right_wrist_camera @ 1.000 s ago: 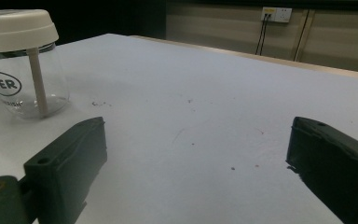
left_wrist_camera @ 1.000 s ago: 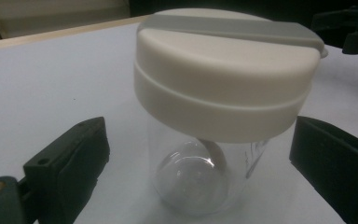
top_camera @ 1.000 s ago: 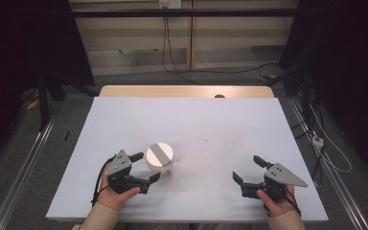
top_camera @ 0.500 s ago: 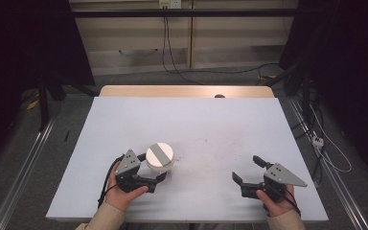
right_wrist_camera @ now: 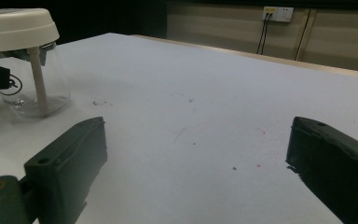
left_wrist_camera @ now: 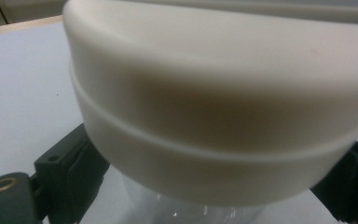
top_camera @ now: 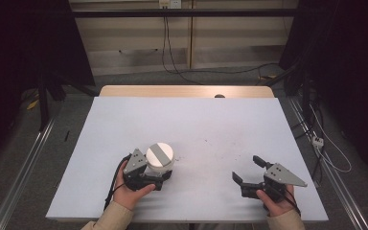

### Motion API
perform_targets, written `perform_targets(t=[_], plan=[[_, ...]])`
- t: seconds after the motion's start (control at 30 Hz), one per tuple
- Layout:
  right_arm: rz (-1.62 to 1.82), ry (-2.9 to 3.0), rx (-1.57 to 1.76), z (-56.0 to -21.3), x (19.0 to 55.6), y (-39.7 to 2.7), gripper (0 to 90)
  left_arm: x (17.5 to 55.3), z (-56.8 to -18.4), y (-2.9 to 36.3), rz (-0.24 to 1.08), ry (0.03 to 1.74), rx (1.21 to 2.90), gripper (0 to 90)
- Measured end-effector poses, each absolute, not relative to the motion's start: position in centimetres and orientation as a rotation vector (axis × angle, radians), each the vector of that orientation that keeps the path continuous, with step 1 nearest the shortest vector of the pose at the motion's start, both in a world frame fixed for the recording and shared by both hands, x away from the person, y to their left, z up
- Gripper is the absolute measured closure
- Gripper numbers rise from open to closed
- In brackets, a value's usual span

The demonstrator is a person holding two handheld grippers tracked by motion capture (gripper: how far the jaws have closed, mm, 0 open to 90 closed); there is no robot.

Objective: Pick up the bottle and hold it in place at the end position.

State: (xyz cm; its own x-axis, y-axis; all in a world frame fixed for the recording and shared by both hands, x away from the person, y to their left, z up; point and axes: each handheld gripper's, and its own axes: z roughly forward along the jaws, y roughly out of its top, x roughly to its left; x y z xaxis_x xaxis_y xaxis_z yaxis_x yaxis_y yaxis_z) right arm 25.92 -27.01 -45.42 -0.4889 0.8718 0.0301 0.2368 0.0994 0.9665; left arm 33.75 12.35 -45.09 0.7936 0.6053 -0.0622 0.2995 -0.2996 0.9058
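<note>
Left gripper jaws flank clear jar below white lid; contact unclear. Right gripper jaws apart, well right of jar.

Counter: white top, wooden far edge; faint dark specks just ahead of the right gripper.
Cables: black, hanging from a wall socket well beyond it.
Power strip: on the floor, to its right.

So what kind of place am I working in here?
Probably a lab or recording rig, not a home: a bare white table, dark curtains on both sides, loose cables along the floor, and one clear jar with a cream lid.
</note>
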Motion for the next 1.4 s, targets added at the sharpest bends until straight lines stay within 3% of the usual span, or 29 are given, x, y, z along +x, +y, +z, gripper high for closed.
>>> perform_targets(t=[0.43,1.4], plan=[[1.417,1.801,1.085,-45.4,25.9,-27.1,4.8,33.9,-45.2,11.8,0.4,0.673,1.897,17.7],[1.418,1.8,1.081,-45.4,25.9,-27.1,4.8,35.2,-43.7,11.1,0.408,0.661,1.833,18.5]])
